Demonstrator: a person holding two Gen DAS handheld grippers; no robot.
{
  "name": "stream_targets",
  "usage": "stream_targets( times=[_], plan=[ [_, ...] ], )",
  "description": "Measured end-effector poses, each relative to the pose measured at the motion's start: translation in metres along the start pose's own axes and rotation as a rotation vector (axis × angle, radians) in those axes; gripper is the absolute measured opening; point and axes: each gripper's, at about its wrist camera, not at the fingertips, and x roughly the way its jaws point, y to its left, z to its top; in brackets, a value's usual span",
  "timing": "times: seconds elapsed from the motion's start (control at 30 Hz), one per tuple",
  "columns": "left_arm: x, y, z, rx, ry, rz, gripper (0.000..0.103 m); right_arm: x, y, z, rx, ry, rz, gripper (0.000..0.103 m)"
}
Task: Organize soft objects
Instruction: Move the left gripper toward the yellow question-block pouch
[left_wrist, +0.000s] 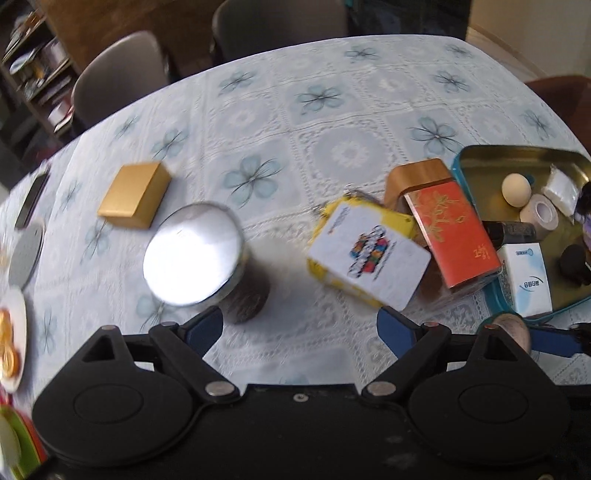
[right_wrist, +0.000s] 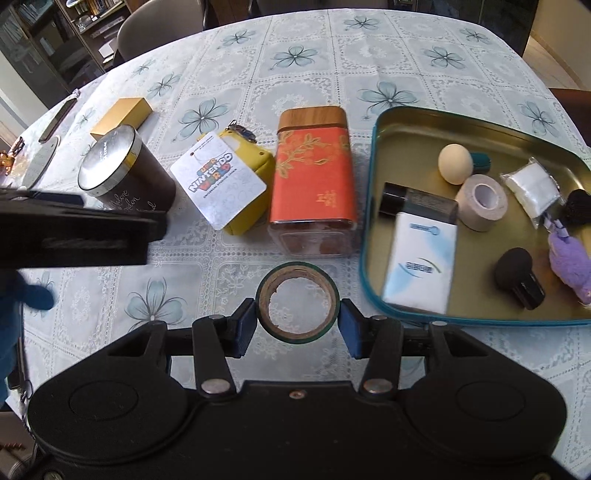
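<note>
right tool (right_wrist: 297, 325) grips tape roll (right_wrist: 297, 302); left tool (left_wrist: 300, 325) open

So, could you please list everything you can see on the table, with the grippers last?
tin: 1, teal, right side
egg: 1, cream, in tin
tape: 1, beige, in tin
white box: 1, in tin
plush: 1, purple, in tin
red canister: 1, left of tin
pouch: 1, yellow, tagged
jar: 1, dark, silver lid
gold box: 1, far left
tape roll: 1, green-edged, in right gripper
left gripper: open, empty
right gripper: shut on tape roll
</note>
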Motion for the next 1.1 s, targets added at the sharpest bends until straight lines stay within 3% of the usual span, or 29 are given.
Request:
stream_targets(
  times=[0.23, 0.37, 0.53, 0.8, 0.93, 1.1],
  plan=[
    [0.022, -0.022, -0.001, 0.105, -0.033, -0.066, 0.093, -0.011, -0.024, 0.001, 0.032, -0.003, 0.002, 0.049],
    [0.026, -0.027, -0.003, 0.181, -0.068, -0.049, 0.096, -0.014, -0.032, 0.004, 0.035, -0.002, 0.007, 0.049],
    [0.043, -0.027, 0.007, 0.206, -0.026, 0.007, 0.096, -0.014, -0.035, 0.009, 0.039, -0.005, 0.011, 0.049],
    [0.051, -0.025, 0.002, 0.207, 0.035, 0.001, 0.092, -0.014, -0.040, 0.018, 0.058, -0.011, 0.032, 0.049],
    [0.044, -0.013, -0.004, 0.044, 0.065, 0.087, 0.092, -0.015, -0.040, 0.019, 0.057, -0.015, 0.036, 0.049],
    [0.049, 0.011, -0.021, -0.252, 0.160, 0.065, 0.092, -0.016, -0.042, 0.019, 0.062, -0.011, 0.046, 0.049]
  ],
)
